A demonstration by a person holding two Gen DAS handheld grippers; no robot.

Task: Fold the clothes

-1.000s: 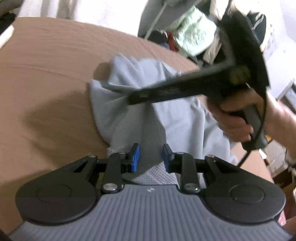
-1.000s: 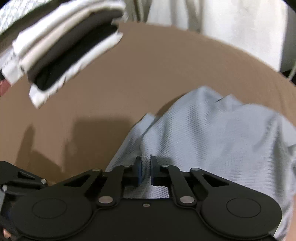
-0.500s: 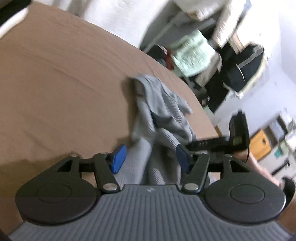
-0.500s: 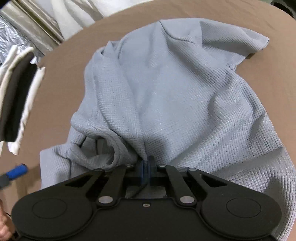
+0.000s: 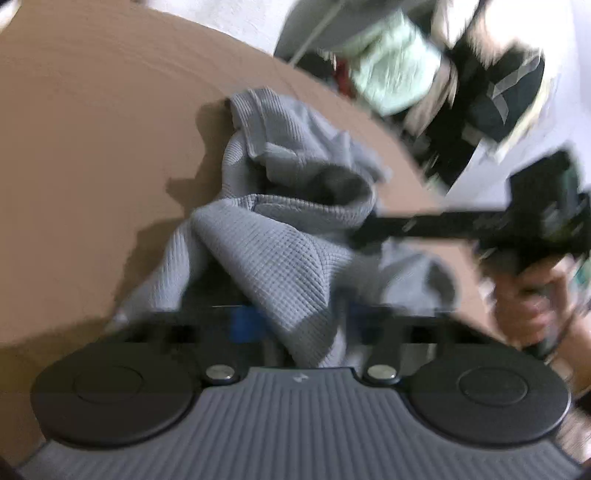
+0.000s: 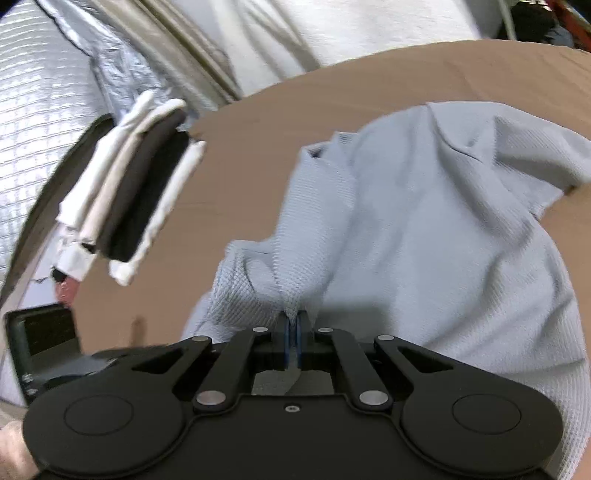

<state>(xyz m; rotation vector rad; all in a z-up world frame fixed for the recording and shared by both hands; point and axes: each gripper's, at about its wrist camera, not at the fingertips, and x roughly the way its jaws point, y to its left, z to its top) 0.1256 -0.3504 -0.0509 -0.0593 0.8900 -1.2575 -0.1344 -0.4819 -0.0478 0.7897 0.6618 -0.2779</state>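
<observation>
A light grey waffle-knit shirt point(image 5: 280, 236) lies crumpled on the brown bed cover point(image 5: 92, 155). My left gripper point(image 5: 299, 325) is blurred; its blue pads stand apart with a fold of the shirt draped between them. My right gripper point(image 6: 291, 332) is shut on a pinched ridge of the same shirt point(image 6: 424, 229). In the left wrist view the right gripper point(image 5: 369, 229) reaches in from the right, held by a hand, and holds the shirt's edge.
A stack of folded white and black clothes point(image 6: 133, 195) sits at the bed's far left edge. A white curtain point(image 6: 332, 29) hangs behind the bed. Piled clothes and bags point(image 5: 424, 74) stand beyond the bed on the right.
My right gripper has lifted and pulled its pinched fold, bunching the shirt. My left gripper has moved in over the shirt, with cloth now between its pads. The views have swung.
</observation>
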